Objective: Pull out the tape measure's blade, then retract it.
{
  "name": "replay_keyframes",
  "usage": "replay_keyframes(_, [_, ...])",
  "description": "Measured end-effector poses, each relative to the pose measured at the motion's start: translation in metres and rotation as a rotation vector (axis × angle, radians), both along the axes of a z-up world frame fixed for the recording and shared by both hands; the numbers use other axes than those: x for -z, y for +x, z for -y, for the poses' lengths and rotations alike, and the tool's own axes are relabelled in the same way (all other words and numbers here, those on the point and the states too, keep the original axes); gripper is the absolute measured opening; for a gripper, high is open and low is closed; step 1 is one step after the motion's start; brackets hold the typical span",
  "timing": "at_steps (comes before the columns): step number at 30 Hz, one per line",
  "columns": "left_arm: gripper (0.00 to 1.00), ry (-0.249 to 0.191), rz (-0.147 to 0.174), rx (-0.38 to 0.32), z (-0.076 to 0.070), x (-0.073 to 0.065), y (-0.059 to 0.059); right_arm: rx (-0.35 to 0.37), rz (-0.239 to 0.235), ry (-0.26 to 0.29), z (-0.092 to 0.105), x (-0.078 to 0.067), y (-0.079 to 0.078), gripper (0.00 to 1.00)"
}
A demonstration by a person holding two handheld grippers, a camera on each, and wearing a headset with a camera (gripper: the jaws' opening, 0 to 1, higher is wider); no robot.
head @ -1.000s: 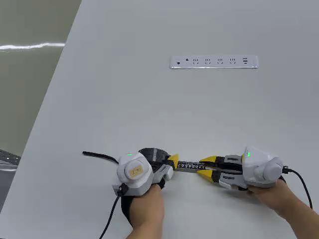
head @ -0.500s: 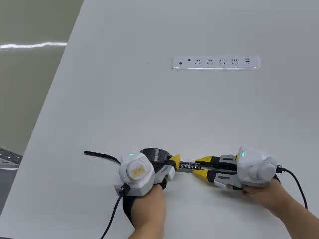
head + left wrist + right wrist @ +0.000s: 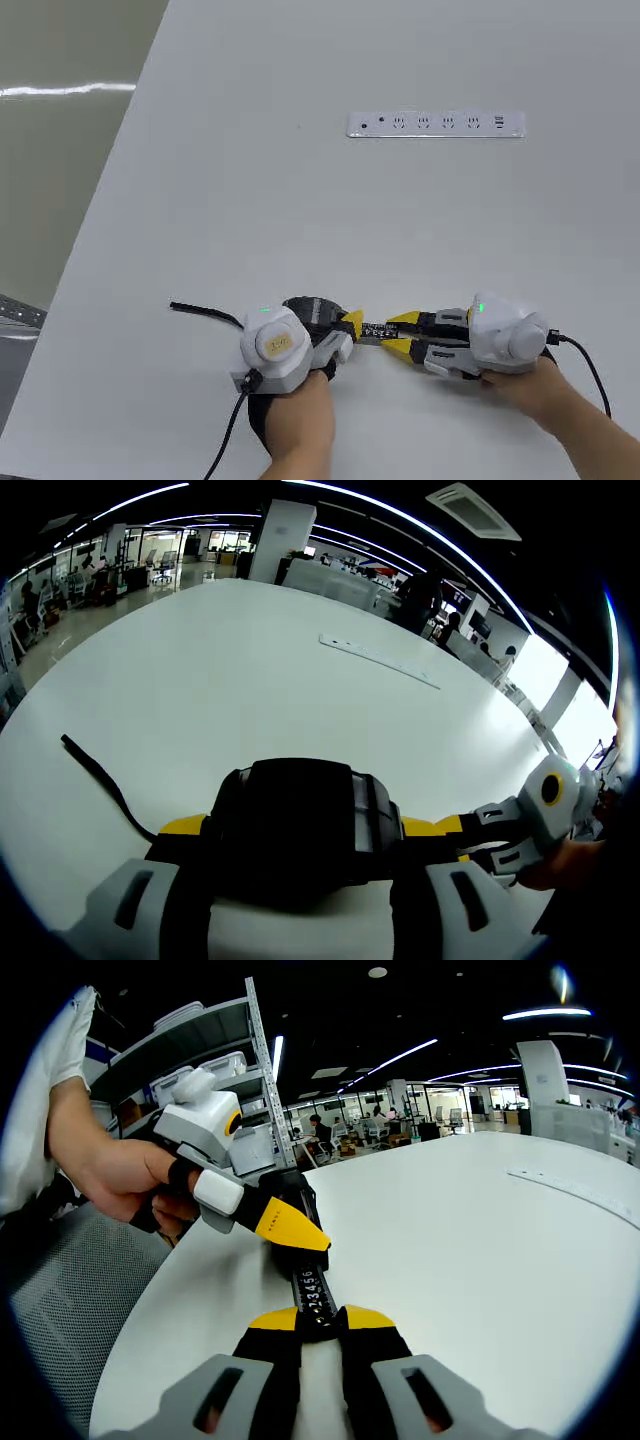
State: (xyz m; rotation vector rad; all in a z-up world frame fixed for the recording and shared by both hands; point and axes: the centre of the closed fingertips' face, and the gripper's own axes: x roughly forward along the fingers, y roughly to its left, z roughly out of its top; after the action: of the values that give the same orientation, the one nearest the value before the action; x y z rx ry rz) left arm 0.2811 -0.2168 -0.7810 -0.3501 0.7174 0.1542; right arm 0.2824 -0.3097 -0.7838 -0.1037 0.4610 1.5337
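Here the left claw [image 3: 346, 327] clamps the tape measure [image 3: 311, 311], its blade [image 3: 376, 330] running rightward to the right claw [image 3: 394, 333] pinching it.

The tape measure [image 3: 312, 312] is black, its blade [image 3: 312, 1295] dark with pale numerals. The left gripper [image 3: 346, 330] and right gripper [image 3: 401, 333] are white with yellow tips. The desk [image 3: 300, 200] is white.

Two hand-held grippers meet tip to tip. The left hand [image 3: 295, 415] wraps the rear of the left gripper [image 3: 322, 320], whose jaws are clamped on either side of the tape measure's case [image 3: 312, 310]. The right hand [image 3: 520, 385] holds the right gripper [image 3: 392, 333] level and aimed straight at the left jaws. Its own yellow-tipped jaws are pinched on the blade [image 3: 375, 331], just beside them. Both forearms reach in from behind the jaws.
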Motion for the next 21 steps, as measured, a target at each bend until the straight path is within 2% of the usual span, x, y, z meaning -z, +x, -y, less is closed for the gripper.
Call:
replay_keyframes(8, [0.70, -0.010, -0.003, -0.006, 0.000, 0.000, 0.000, -0.006, 0.004, 0.001, -0.007, 0.000, 0.000, 0.13])
replay_keyframes(12, [0.69, -0.016, -0.004, -0.008, 0.000, 0.000, 0.000, -0.002, -0.017, 0.002, -0.011, 0.000, 0.000, 0.13])
replay_keyframes(21, [0.69, -0.024, -0.004, -0.015, -0.001, -0.001, 0.001, -0.024, -0.005, 0.003, -0.024, 0.000, -0.002, 0.13])
